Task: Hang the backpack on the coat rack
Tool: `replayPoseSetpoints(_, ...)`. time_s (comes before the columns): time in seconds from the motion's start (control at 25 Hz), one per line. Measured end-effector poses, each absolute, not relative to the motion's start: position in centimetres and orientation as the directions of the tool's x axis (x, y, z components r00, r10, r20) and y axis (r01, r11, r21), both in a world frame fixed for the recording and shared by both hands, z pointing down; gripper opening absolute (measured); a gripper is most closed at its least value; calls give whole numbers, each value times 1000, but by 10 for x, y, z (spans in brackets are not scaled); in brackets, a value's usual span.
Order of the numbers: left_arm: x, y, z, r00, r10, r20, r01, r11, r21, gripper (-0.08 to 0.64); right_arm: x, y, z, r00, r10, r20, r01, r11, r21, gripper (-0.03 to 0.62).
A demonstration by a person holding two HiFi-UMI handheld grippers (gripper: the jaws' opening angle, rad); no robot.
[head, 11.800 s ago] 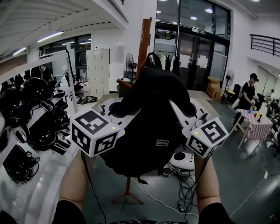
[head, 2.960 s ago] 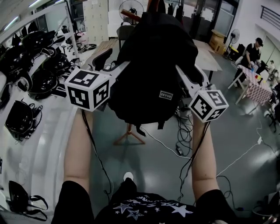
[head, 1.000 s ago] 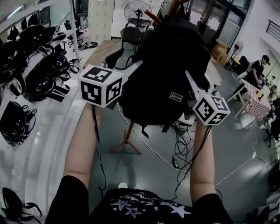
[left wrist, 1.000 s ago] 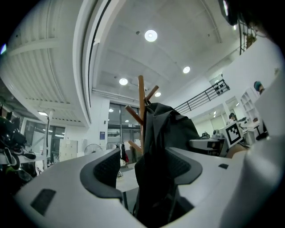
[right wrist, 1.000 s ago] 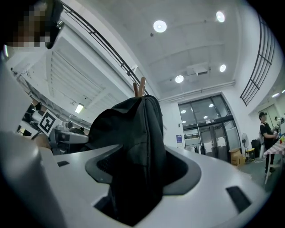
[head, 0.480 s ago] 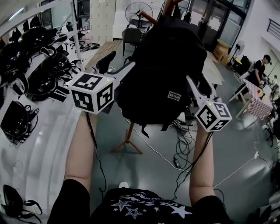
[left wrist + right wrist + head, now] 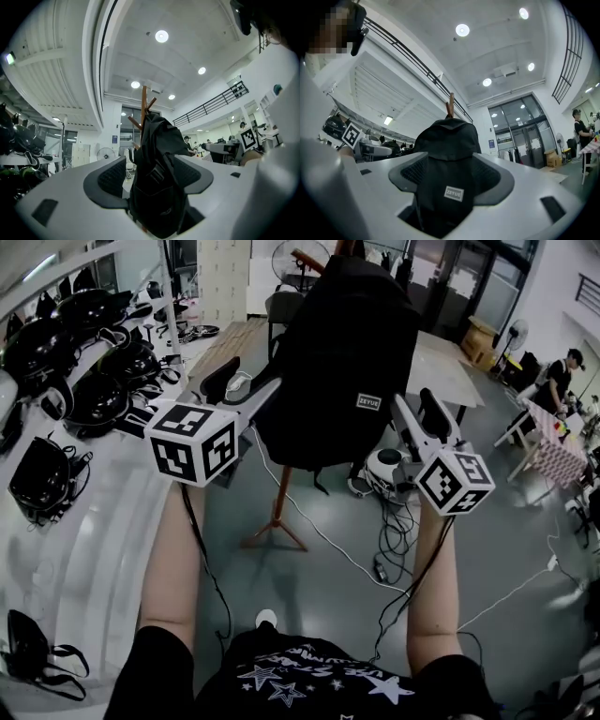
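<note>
The backpack (image 7: 342,352) fills the middle of my sight, a black fabric bag hanging upright from the top of the coat rack (image 7: 278,498), well clear of the floor. It looks soft and slack rather than stiff. I'd judge it light to middling, not slippery and not fragile, though it would swing and sag if nudged. The rack is a thin wooden pole on spread feet, so I reckon a hard pull would tip it. If I had to take hold again, the top loop or a shoulder strap would be the place, as the body would just bunch up. The loop itself is hidden from me.

My left claw (image 7: 242,388) has its jaws wide apart, and my right claw (image 7: 419,416) does too. Each one frames the bag in its gap without clamping it. The left sits just beside the bag's flank, the right just beside the other. Whether either touches the cloth, I cannot tell.

Below is a smooth grey floor (image 7: 319,596) — cables (image 7: 394,549) trail across it near the rack's feet. A pale worktop (image 7: 84,549) runs along my left, and dark helmets (image 7: 94,399) are crowded on it.
</note>
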State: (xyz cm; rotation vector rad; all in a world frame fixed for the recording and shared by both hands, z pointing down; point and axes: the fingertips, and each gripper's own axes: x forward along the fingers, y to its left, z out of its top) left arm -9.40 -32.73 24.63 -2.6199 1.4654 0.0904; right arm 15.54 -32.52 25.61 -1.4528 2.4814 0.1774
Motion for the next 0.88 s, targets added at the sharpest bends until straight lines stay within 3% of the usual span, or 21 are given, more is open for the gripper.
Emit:
replayPoseSetpoints(0.24, -81, -284, 269, 528, -845, -85, -849, -523, -74, 322, 151, -282, 279, -492, -835, -247, -856, 516, -38, 282)
replayPoseSetpoints(0.6, -60, -214, 301, 555, -831, -40, -831, -553, -52, 322, 165, -205, 305, -473, -853, -221, -861, 501, -86, 26)
replayPoseSetpoints(0.88, -47, -160, 328, 568, -823, 8, -822, -568, -39, 288, 175, -156, 325, -500, -844, -192, -841, 526, -123, 14)
